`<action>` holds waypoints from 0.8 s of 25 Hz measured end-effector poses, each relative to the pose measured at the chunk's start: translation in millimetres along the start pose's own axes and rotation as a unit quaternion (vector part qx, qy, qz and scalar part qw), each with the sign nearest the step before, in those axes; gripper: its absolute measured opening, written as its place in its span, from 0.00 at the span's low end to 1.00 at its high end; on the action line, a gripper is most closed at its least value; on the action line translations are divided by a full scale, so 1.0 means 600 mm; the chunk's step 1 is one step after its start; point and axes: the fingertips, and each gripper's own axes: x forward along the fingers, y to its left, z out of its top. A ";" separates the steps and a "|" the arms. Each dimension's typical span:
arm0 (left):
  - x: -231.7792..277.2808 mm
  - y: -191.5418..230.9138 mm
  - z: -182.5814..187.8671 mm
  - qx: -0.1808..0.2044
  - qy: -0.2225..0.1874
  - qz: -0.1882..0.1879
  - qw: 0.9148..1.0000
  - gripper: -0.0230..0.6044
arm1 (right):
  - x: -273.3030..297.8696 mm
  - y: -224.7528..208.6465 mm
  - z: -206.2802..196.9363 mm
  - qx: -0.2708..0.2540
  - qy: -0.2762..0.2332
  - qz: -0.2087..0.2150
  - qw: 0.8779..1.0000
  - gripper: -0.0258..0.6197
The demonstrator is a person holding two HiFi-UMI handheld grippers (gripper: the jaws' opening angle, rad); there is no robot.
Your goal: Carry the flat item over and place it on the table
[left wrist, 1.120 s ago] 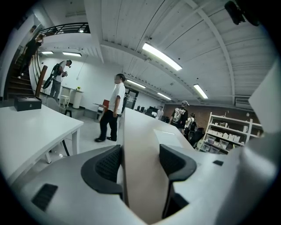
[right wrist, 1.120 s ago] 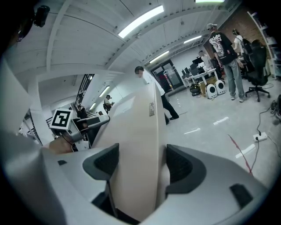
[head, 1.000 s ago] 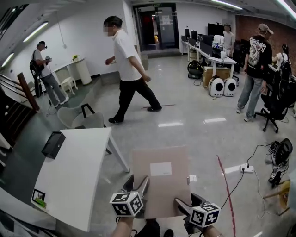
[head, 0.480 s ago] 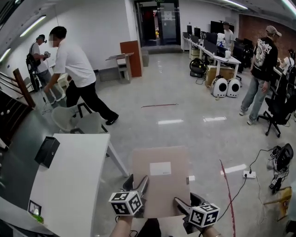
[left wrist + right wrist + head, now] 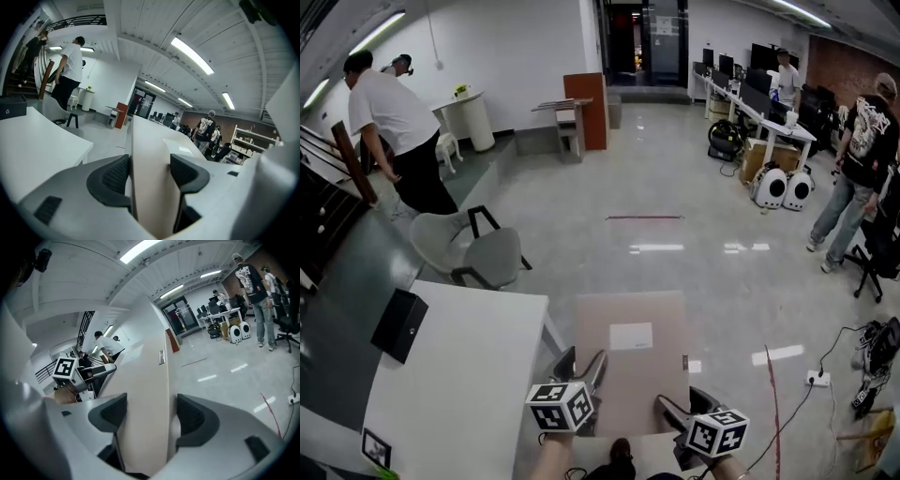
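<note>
A flat beige cardboard box (image 5: 632,361) with a white label is held level above the floor, in front of me. My left gripper (image 5: 592,377) is shut on its near left edge, and my right gripper (image 5: 664,409) is shut on its near right edge. In the left gripper view the box (image 5: 150,173) fills the gap between the two dark pads. The right gripper view shows the box (image 5: 147,399) clamped the same way, with the left gripper's marker cube (image 5: 65,367) beyond it. The white table (image 5: 459,375) lies just left of the box.
A black device (image 5: 399,324) lies on the table's far left part. A grey chair (image 5: 473,251) stands behind the table. A person in white (image 5: 394,131) is at the far left, and others stand by desks at the right. Cables and a power strip (image 5: 817,378) lie on the floor.
My view has swung and moved toward the table, which now sits closer to the box. The person in white has walked off to the far left. Both grippers still hold the box.
</note>
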 end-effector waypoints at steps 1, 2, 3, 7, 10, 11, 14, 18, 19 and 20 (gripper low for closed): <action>0.006 0.018 0.011 -0.002 -0.003 0.003 1.000 0.48 | 0.020 0.007 0.009 -0.003 0.002 0.003 1.000 0.55; 0.010 0.037 0.021 -0.004 -0.006 0.007 1.000 0.48 | 0.040 0.015 0.018 -0.006 0.005 0.007 1.000 0.55; 0.013 0.056 0.031 -0.006 -0.008 0.012 1.000 0.48 | 0.059 0.024 0.025 -0.009 0.008 0.011 1.000 0.55; 0.017 0.115 0.061 -0.016 -0.021 0.037 0.999 0.48 | 0.121 0.050 0.051 -0.023 0.022 0.032 0.999 0.55; 0.017 0.153 0.079 -0.027 -0.031 0.059 0.997 0.48 | 0.159 0.069 0.070 -0.037 0.032 0.049 0.998 0.55; 0.016 0.167 0.086 -0.031 -0.035 0.067 0.997 0.48 | 0.173 0.075 0.077 -0.042 0.036 0.055 0.997 0.55; 0.013 0.211 0.103 -0.046 -0.050 0.098 0.993 0.48 | 0.222 0.095 0.099 -0.062 0.049 0.081 0.994 0.54; 0.009 0.267 0.126 -0.064 -0.072 0.149 0.984 0.48 | 0.290 0.119 0.130 -0.090 0.071 0.124 0.986 0.54; 0.009 0.279 0.132 -0.068 -0.077 0.161 0.982 0.48 | 0.307 0.124 0.137 -0.095 0.077 0.135 0.983 0.54; 0.009 0.290 0.138 -0.071 -0.082 0.173 0.979 0.48 | 0.323 0.128 0.144 -0.100 0.084 0.146 0.981 0.54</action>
